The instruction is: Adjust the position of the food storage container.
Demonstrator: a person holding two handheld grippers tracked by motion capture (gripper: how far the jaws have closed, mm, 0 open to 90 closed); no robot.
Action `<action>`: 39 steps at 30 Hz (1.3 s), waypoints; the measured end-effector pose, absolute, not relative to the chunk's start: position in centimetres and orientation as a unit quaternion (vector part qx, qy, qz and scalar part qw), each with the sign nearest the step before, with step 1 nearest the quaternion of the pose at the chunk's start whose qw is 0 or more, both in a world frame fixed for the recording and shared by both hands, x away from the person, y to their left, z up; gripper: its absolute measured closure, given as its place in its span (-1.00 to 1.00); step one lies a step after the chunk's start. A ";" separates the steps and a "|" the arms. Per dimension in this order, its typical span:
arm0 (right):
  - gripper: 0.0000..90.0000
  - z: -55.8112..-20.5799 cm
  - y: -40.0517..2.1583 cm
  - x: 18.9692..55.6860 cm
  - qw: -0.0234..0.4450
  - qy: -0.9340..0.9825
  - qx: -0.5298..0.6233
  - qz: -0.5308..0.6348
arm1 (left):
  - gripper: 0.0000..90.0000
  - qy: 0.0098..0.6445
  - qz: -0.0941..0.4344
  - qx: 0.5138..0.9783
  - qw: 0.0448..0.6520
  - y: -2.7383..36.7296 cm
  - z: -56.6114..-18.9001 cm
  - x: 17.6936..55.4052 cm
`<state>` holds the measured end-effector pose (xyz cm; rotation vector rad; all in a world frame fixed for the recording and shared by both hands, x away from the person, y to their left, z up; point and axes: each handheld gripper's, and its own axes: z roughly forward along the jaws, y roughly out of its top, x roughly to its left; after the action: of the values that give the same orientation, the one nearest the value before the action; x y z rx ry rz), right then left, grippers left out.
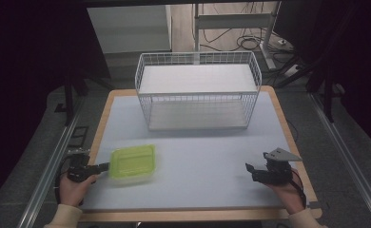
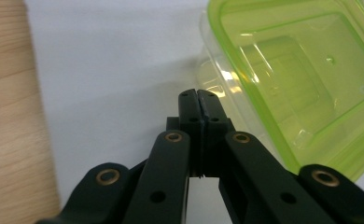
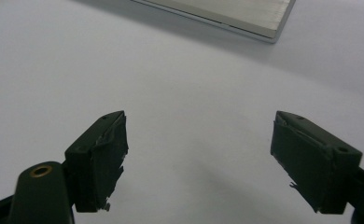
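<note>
High view: left gripper point(image 1: 102, 166) is touching a green container point(image 1: 132, 163).
Its jaws are pressing together (empty); right gripper point(image 1: 251, 170) is gaping, holding nothing.

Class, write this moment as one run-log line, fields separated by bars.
left gripper: shut, beside lime-green clear plastic container | right gripper: open, over bare table | white wire basket: far side of white table

Cream sleeves point(image 1: 64, 214); black grippers with brass-ringed rivets point(image 2: 173, 136), the right gripper point(image 1: 255, 172) topped by a grey plate point(image 1: 282, 154).
</note>
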<state>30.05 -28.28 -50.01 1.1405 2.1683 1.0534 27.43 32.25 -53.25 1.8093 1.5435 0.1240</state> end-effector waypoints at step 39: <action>-0.58 -49.7 -27.7 29.9 0.230 0.793 0.408 0.390 | 1.00 0.549 0.029 0.747 0.374 23.8 -52.4 30.3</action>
<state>29.94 -27.75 -49.72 1.1239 2.1821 1.0719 30.29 23.83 -52.39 1.9139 1.4054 0.0750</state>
